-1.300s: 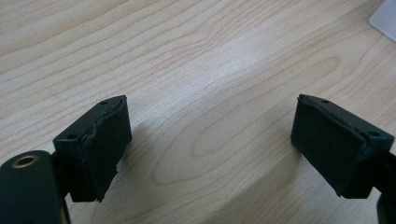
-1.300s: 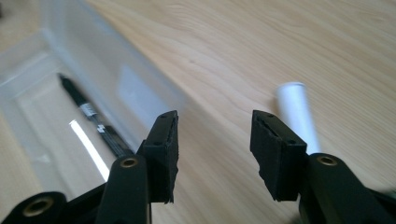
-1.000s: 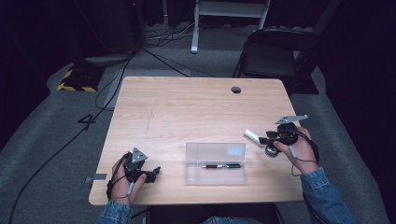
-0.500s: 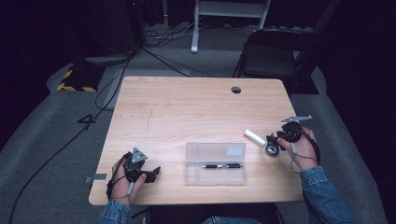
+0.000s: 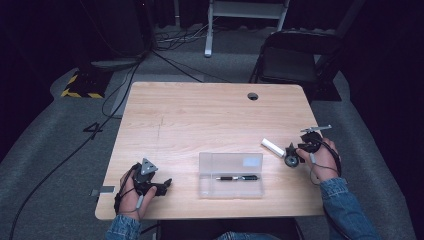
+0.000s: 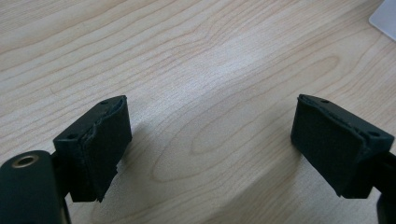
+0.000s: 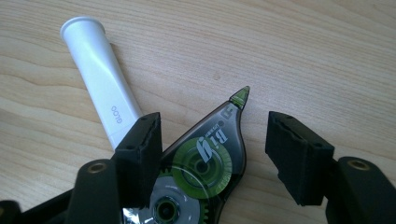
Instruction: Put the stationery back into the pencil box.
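A green-and-grey correction tape dispenser [image 7: 205, 154] lies flat on the wooden table [image 5: 200, 115], with a white glue tube [image 7: 100, 81] beside it. My right gripper [image 7: 212, 135] straddles the dispenser. Its jaws have just been opening; the left pad sits at the dispenser's edge and the right pad stands clear of it. In the high view the right gripper [image 5: 296, 152] is at the table's right side, by the dispenser [image 5: 291, 160] and the tube [image 5: 273, 147]. My left gripper [image 5: 162, 184] rests near the front left edge, open [image 6: 210, 130] over bare wood.
A clear plastic case [image 5: 231, 174] holding a dark pen [image 5: 239, 177] sits at the front middle. The table has a cable hole [image 5: 253, 96] at the far right. A black chair [image 5: 295, 60] stands behind the table, and cables run across the floor at the left.
My right hand has sunk toward the table and its jaws have spread wider around the tape dispenser. The left hand, the tube and the case have stayed put.
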Available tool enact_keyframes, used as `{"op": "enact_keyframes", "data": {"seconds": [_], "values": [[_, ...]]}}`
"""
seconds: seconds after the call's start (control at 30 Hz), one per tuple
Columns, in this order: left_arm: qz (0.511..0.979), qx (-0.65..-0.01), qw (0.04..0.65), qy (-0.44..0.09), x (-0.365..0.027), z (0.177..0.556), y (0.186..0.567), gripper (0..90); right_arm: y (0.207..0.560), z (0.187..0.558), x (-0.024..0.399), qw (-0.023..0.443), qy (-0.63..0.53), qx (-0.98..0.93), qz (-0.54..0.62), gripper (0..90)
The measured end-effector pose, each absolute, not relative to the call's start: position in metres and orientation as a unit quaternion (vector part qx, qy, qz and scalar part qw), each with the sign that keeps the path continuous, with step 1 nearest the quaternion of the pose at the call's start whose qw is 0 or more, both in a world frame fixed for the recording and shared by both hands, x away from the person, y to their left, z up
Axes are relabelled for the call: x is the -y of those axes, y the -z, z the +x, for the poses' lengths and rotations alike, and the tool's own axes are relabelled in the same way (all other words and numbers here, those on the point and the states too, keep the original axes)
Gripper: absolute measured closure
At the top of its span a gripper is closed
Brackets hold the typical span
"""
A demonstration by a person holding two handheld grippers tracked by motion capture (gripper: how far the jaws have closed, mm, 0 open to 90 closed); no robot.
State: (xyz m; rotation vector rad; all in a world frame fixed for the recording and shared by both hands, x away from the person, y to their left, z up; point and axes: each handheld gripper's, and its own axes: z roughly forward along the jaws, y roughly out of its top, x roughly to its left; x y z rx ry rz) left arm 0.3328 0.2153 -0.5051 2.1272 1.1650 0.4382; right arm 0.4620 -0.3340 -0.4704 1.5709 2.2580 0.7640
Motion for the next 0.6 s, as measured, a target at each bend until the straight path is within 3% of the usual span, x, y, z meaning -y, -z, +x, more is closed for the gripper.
{"op": "enact_keyframes", "data": {"seconds": [0.6], "values": [[0.816,-0.444,0.329,-0.168,-0.2154,0.3335,0.5048,12.2,0.4732,0.4584,0.3314,0.135,-0.229,-0.801,0.536,37.9]]}}
